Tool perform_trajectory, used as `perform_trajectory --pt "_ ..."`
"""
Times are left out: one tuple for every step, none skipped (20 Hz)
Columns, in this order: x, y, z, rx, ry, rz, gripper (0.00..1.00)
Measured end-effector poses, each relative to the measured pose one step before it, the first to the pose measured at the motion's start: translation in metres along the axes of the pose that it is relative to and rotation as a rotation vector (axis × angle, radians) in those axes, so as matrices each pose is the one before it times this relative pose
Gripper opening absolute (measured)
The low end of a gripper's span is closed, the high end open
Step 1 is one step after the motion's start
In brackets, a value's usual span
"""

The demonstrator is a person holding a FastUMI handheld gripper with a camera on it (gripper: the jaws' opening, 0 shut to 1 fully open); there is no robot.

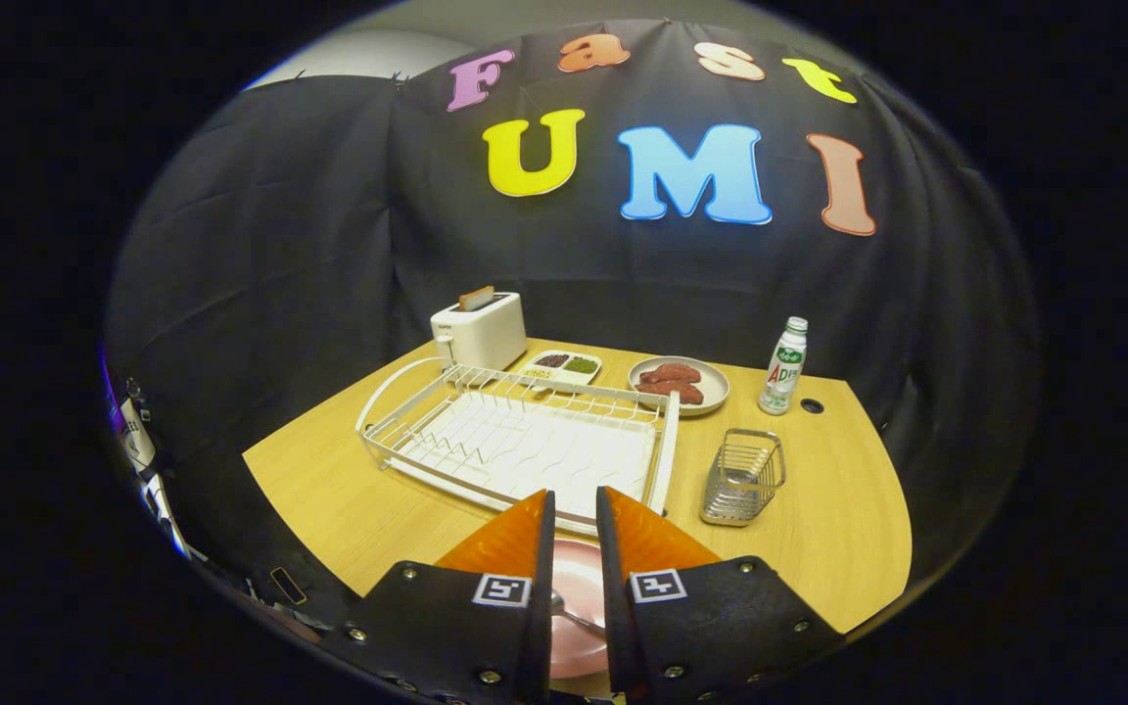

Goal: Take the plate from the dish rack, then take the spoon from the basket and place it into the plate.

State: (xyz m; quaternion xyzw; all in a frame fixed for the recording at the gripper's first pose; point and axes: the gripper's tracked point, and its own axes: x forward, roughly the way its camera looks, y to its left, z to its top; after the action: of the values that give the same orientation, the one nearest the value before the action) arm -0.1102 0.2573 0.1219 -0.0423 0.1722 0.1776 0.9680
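Claw (575, 509) fingers stand a narrow gap apart, gripping nothing. Below and between them sits one pink plate (579, 587) on the tabletop (819, 529), with one spoon (579, 619) lying in it. Just ahead is one white dish rack (525, 441), its slots bare. Right of it stands one wire basket (742, 477). Beyond lie one divided dish (564, 367) of dark and green bits, one plate of meat (679, 384), one bottle (783, 366) and one toaster (479, 331).

Wood-grain table (819, 529), seemingly wire basket (742, 477)
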Motion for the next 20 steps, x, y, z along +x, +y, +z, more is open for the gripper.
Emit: perform_trajectory --pt "-0.00288 -0.009 0.00724 0.00023 -0.01993 -0.02586 0.23" --pt "-0.00373 -0.0107 0.00597 0.00189 -0.02225 -0.03194 0.23" --pt "-0.003 -0.01287 0.00844 0.00829 -0.02505 -0.03267 0.23" --pt "-0.00109 -0.00924 0.00614 0.01353 -0.02166 -0.02429 0.23" --pt "-0.00084 -0.00974 0.00397 0.01614 -0.01301 -0.01824 0.23" --pt "-0.00042 -0.00969 0.00379 0.02057 -0.0094 -0.01865 0.23" --pt "-0.00041 -0.01136 0.00334 0.02144 -0.00623 -0.02246 0.23" --pt "-0.00035 -0.0094 0.00389 0.02458 -0.00926 -0.0144 0.23" --pt "-0.00001 -0.00953 0.00332 0.01929 -0.0096 -0.01872 0.23" --pt "0.00107 -0.00792 0.00419 0.0104 -0.01495 -0.01801 0.23" --pt "0.00064 -0.01043 0.00468 0.0002 -0.01305 -0.02169 0.23" --pt "0.00075 -0.01031 0.00219 -0.00249 -0.0104 -0.02018 0.23" --pt "0.00119 -0.00896 0.0026 0.00246 -0.00925 -0.01557 0.23" --pt "0.00178 -0.00795 0.00161 0.00712 -0.00493 -0.01703 0.23" --pt "0.00264 -0.00911 0.00103 0.00868 -0.00385 -0.01564 0.23" --pt "0.00293 -0.00765 0.00145 0.00782 -0.0021 -0.00989 0.23" --pt "0.00284 -0.00768 0.00079 0.00443 -0.00321 -0.01105 0.23" --pt "0.00275 -0.00856 0.00242 0.00148 -0.01006 -0.01172 0.23" --pt "0.00196 -0.00243 0.00256 0.00381 -0.01373 0.01221 0.24" --pt "0.00281 -0.00289 0.0011 -0.00336 -0.01032 0.00512 0.29"
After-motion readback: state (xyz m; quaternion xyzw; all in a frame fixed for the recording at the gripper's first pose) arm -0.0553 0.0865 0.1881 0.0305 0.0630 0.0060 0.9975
